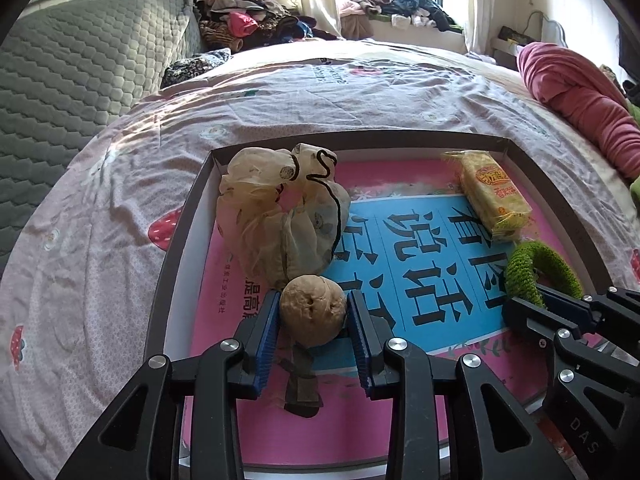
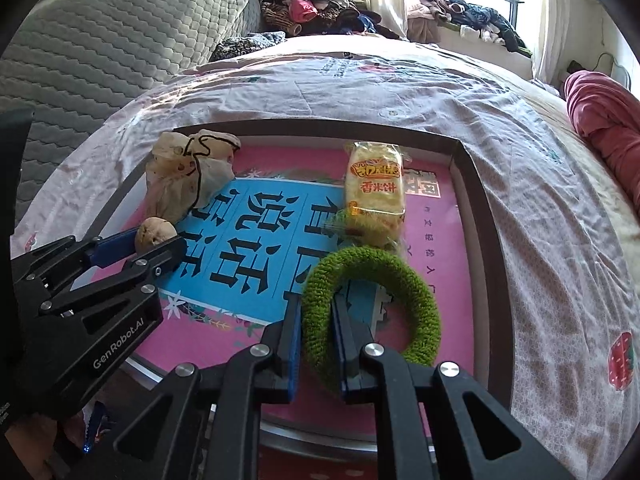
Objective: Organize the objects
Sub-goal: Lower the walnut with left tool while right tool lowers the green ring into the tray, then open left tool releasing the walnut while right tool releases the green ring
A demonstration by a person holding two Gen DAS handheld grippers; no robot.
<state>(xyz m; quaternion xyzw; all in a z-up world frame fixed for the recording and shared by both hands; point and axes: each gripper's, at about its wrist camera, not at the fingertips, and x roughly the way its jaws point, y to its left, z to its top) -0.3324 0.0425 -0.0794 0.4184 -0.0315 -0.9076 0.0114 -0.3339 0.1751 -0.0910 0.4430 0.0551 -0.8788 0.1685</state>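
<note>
A shallow dark-rimmed tray (image 1: pixel 176 240) (image 2: pixel 472 184) with a pink and blue printed floor lies on the bed. My left gripper (image 1: pixel 313 314) (image 2: pixel 160 240) is shut on a round brown walnut-like ball (image 1: pixel 313 309) (image 2: pixel 154 234), low over the tray's near left part. My right gripper (image 2: pixel 316 332) (image 1: pixel 528 308) is shut on the near side of a green knitted ring (image 2: pixel 372 304) (image 1: pixel 536 268) over the tray's near right. A crumpled sheer drawstring pouch (image 1: pixel 276 216) (image 2: pixel 188 176) rests at the tray's far left. A yellow snack packet (image 1: pixel 492 196) (image 2: pixel 374 192) lies at its far right.
The tray sits on a pale pink patterned bedsheet (image 1: pixel 100 216). A grey quilted headboard (image 1: pixel 72 64) rises at the left. Piled clothes (image 1: pixel 256 20) sit at the back by the window. A pink bundle of fabric (image 1: pixel 580 100) lies at the right edge.
</note>
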